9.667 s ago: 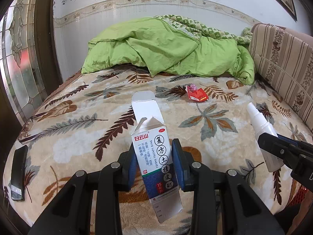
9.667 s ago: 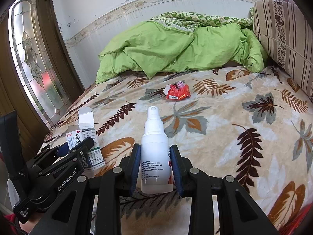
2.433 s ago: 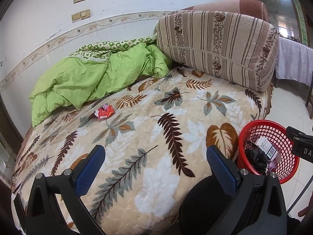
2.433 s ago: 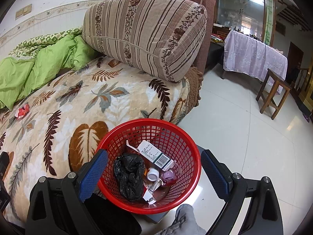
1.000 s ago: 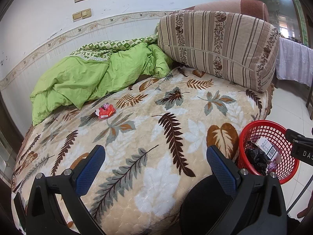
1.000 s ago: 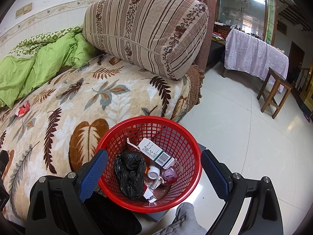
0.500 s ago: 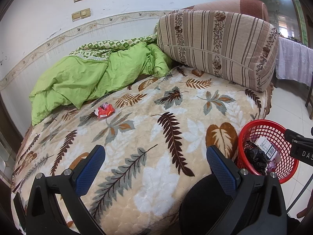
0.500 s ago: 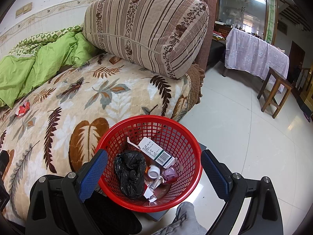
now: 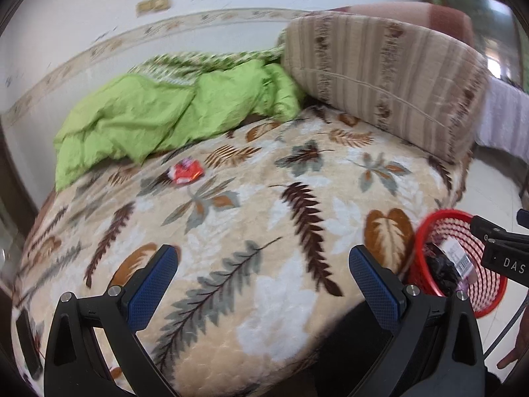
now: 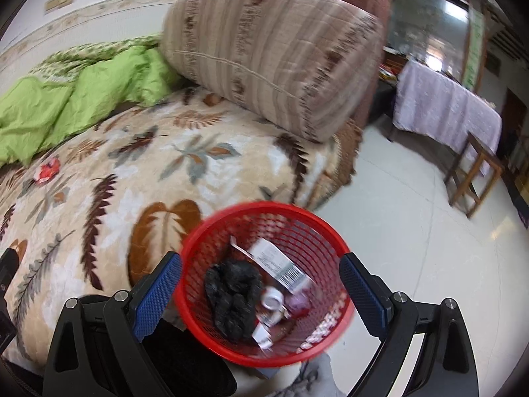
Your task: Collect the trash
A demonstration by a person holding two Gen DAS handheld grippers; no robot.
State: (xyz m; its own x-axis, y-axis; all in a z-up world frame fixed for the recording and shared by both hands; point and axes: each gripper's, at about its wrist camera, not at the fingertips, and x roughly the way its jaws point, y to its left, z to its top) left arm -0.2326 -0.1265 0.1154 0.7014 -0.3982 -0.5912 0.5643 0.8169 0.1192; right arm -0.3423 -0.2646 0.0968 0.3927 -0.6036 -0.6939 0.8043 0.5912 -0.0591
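I see open bedspread (image 9: 271, 225) up to the red wrapper (image 9: 185, 173); the green quilt (image 9: 172, 112) and striped bolster (image 9: 386, 79) wall off the far side.

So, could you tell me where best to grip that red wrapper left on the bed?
Probably from above, pinching the crumpled raised middle of the red wrapper. It lies low on the soft blanket, so a sideways approach would likely dig into fabric.
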